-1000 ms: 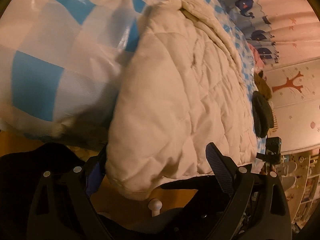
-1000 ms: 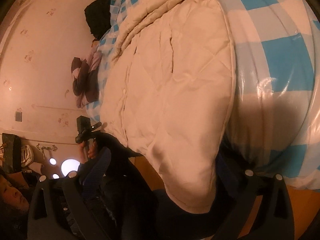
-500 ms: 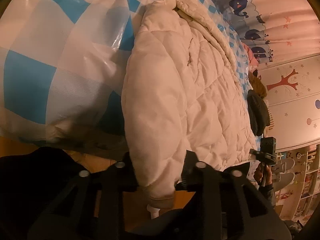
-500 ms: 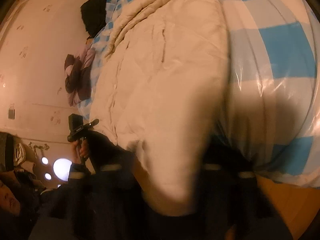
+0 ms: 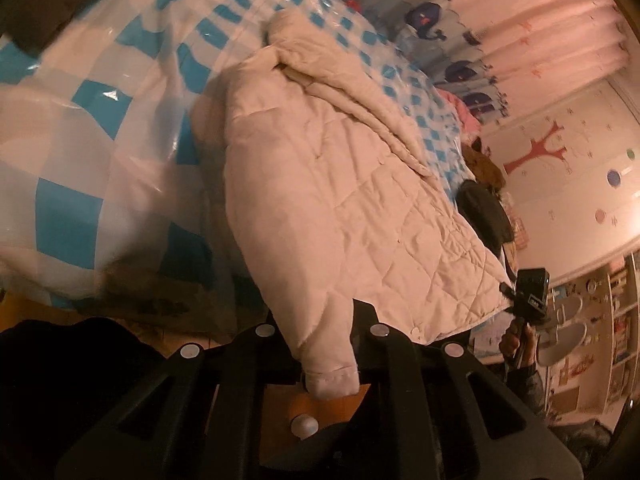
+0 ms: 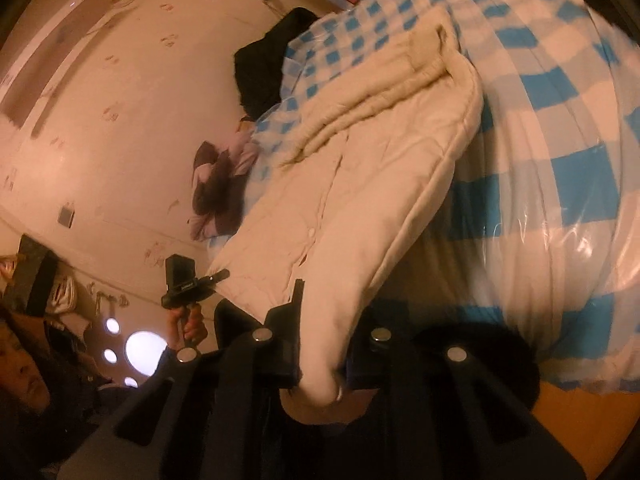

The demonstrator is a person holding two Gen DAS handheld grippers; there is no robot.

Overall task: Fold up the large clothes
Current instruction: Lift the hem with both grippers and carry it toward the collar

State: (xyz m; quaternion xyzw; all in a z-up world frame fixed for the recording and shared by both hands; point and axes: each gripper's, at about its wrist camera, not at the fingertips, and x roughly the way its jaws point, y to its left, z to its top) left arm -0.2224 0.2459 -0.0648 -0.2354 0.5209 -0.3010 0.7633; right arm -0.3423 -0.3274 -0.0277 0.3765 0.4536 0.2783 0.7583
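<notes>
left gripper [image 5: 326, 354] clamps coat [image 5: 340, 200] cuff | right gripper [image 6: 320, 354] clamps other cuff

We see a cream quilted jacket [image 5: 340, 208] of soft, matt padded cloth with stitched diamond seams. Under it the blue-and-white checked bed cover [image 5: 80, 152] carries a glossy, crinkled clear plastic sheet. Our tools' fingers [image 5: 400, 364] look like matt black plastic with small shiny metal studs.

Both wrist cameras are looking down along their fingers from close range, sharing the cream jacket [image 5: 340, 208] [image 6: 360, 208] on the checked bed [image 5: 72, 128] [image 6: 560, 120], left and right sleeves nearest.
</notes>
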